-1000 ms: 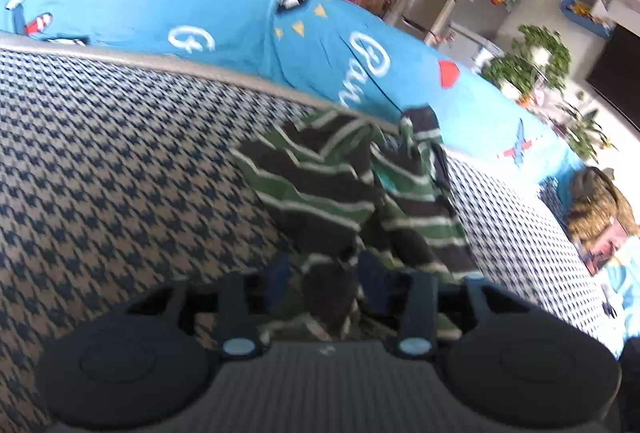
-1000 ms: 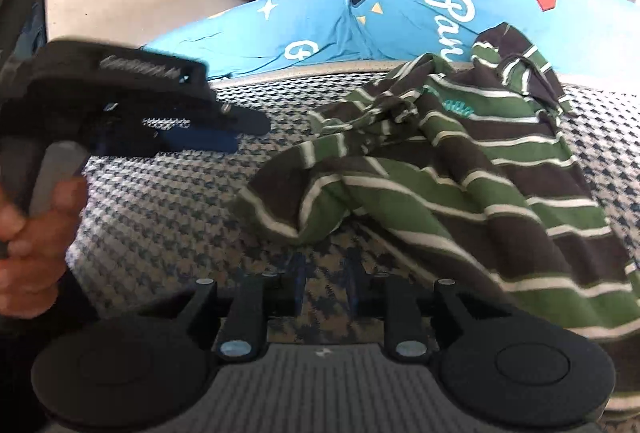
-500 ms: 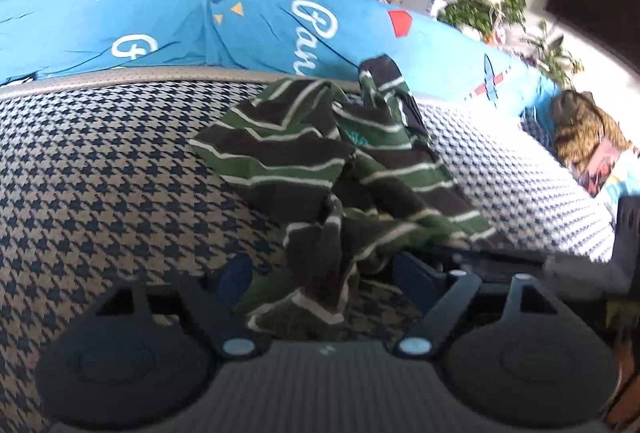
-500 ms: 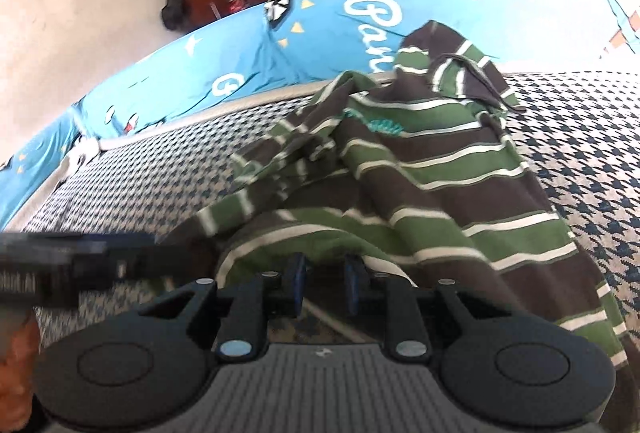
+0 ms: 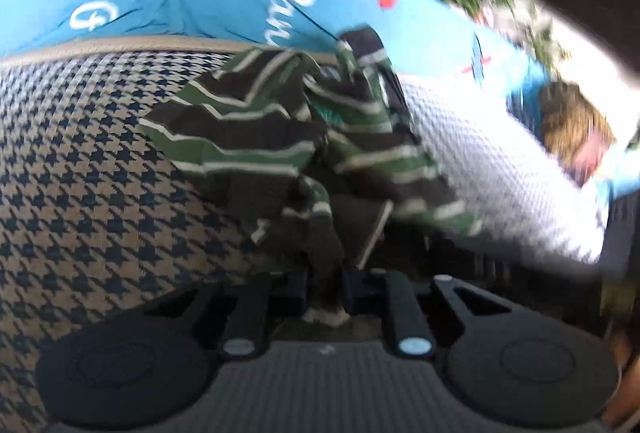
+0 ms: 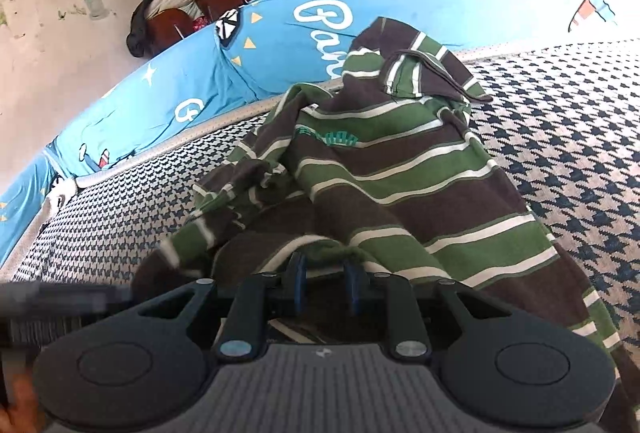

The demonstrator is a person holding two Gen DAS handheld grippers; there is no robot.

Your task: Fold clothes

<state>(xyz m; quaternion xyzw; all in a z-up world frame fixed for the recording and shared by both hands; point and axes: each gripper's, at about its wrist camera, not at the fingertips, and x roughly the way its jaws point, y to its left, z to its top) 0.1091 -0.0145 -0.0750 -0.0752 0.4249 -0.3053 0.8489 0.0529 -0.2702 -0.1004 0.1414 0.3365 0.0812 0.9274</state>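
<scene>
The striped shirt (image 6: 400, 169), green and brown with thin white lines, lay crumpled on the houndstooth surface (image 6: 580, 137), with its collar near the blue printed cover (image 6: 280, 45) behind. The left gripper (image 5: 325, 291) was closing its jaws on a hanging fold of the shirt, the cloth pinched between them. The right gripper (image 6: 326, 279) had its jaws narrow, pinching a green edge of the same shirt.
</scene>
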